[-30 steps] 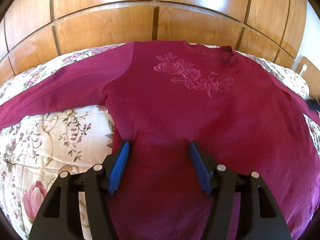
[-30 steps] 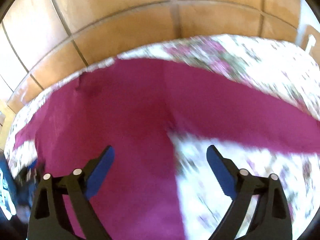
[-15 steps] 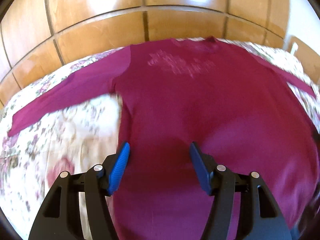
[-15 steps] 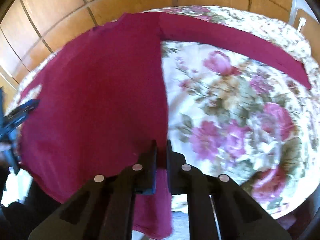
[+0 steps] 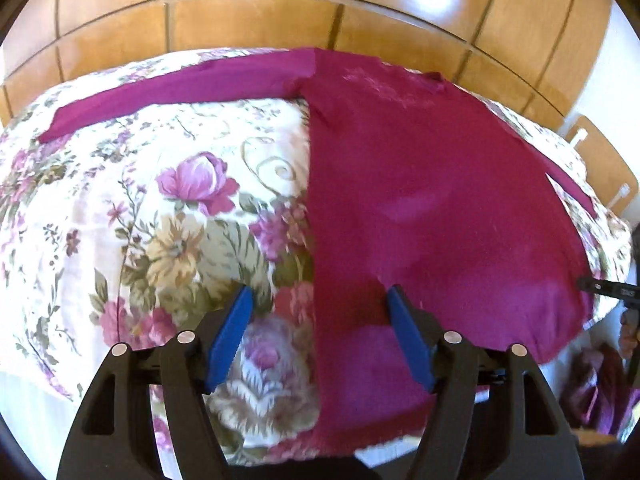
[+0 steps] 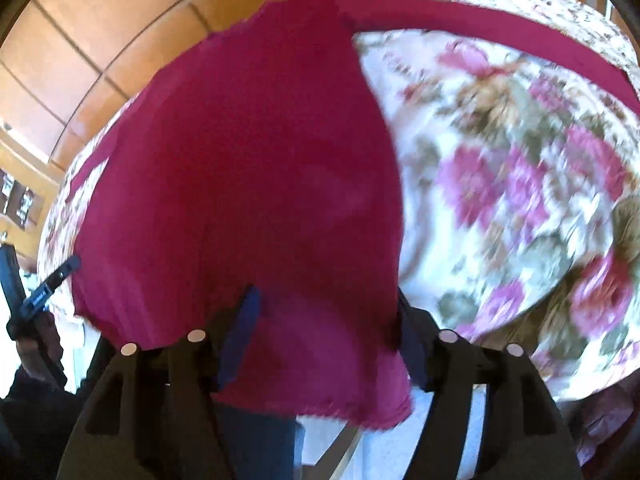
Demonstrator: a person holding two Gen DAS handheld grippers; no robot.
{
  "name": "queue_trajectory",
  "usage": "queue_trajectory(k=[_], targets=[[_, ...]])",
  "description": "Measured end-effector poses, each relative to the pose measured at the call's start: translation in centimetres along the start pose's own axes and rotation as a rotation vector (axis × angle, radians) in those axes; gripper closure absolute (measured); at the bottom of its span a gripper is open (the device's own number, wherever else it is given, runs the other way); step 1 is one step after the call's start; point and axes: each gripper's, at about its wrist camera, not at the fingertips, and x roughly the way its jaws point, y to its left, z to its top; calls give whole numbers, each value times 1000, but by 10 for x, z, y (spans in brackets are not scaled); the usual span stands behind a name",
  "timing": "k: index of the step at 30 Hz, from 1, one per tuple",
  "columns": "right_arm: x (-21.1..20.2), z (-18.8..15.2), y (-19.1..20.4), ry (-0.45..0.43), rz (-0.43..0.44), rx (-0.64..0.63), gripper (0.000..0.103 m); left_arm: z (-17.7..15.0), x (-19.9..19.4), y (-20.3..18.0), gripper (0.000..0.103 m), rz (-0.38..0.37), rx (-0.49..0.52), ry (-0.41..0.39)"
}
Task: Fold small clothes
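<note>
A crimson long-sleeved sweater lies flat, front up, on a floral bedspread, both sleeves spread sideways. My left gripper hovers over the sweater's lower left side edge, jaws opening, with cloth and bedspread under the gap and nothing pressed. In the right wrist view the sweater fills the left half. My right gripper is at its lower right corner. Its jaws are opening with the hem lying loose between the blue pads. Each gripper shows at the edge of the other's view.
A wooden panelled wall stands behind the bed. A wooden cabinet is at the far right. The bed's near edge runs just under both grippers. A person's blue trouser leg shows below the hem.
The left gripper slid left, from over the sweater's body to its left side edge. The right gripper came to the hem corner, shut there half a second ago, and now stands apart again.
</note>
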Motion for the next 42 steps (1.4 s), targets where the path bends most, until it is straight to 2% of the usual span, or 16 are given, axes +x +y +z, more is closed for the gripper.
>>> queue_trajectory(k=[1, 3, 5, 6, 9, 12, 19, 21, 22, 24, 28, 30, 32, 36, 39, 42], targets=[[-3, -2, 2, -2, -4, -5, 72, -4, -1, 2, 39, -19, 2, 13], [-10, -1, 5, -11, -6, -12, 94, -9, -1, 5, 75, -66, 3, 46], [-25, 3, 13, -37, -20, -46, 95, -11, -4, 2, 96, -105, 6, 54], [-31, 8, 14, -59, -10, -52, 95, -10, -7, 1, 96, -113, 8, 53], [-67, 16, 17, -147, 38, -51, 96, 0, -25, 0, 97, -193, -11, 21], [-68, 16, 7, -128, -2, -47, 96, 5, -40, 5, 97, -248, -35, 6], [-21, 3, -3, 0, -66, -27, 94, -10, -18, 7, 95, -139, -5, 104], [-22, 5, -9, 2, -64, -9, 82, -9, -20, 10, 74, -143, -18, 90], [-24, 7, -14, -4, -52, 4, 67, -6, -24, 12, 70, -138, -34, 68], [-35, 11, -27, -55, -40, 51, 52, 4, -29, 14, 64, -133, -49, 24], [-53, 32, -65, -191, -12, 243, 49, 29, -30, 0, 64, -89, -13, -56], [-59, 46, -99, -272, -1, 383, 48, 42, -23, -12, 51, -58, 16, -72], [-60, 57, -131, -339, 5, 522, 47, 57, -11, -27, 50, -48, 36, -91], [-58, 76, -192, -458, 40, 780, 50, 75, 22, -54, 50, -74, 45, -39], [-51, 96, -222, -499, 67, 890, 54, 78, 39, -69, 50, -87, 72, 2], [-45, 116, -247, -529, -8, 961, 54, 77, 49, -79, 50, -69, 115, 24]])
